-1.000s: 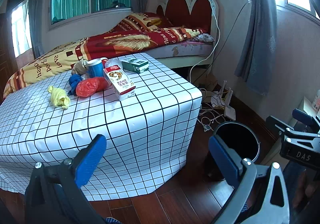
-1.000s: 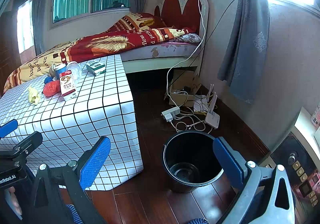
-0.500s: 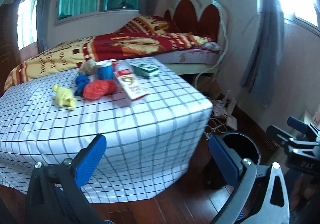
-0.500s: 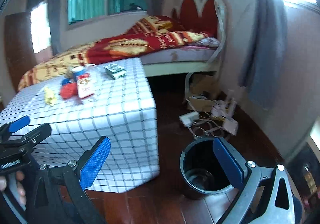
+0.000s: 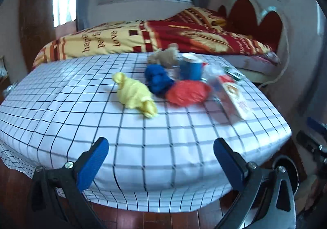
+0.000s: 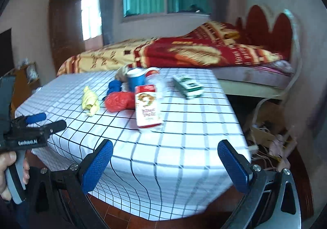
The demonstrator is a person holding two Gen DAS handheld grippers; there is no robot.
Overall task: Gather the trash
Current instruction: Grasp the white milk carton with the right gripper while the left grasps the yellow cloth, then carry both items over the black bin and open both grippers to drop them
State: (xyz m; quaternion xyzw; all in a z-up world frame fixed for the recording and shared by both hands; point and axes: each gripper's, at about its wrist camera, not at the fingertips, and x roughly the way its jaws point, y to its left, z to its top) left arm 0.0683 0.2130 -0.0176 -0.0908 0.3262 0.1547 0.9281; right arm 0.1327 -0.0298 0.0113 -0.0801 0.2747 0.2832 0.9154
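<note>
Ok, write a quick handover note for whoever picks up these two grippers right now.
Left gripper: jaws open, holding nothing, at the table's near edge.
Right gripper: jaws open, holding nothing, also short of the table.
Trash on the table: yellow wad, blue wad, red bag, blue cup, red-and-white carton, green box, brown wad.
Bin on the floor right of the table.
Done: nothing gripped.
Left: everything.
</note>
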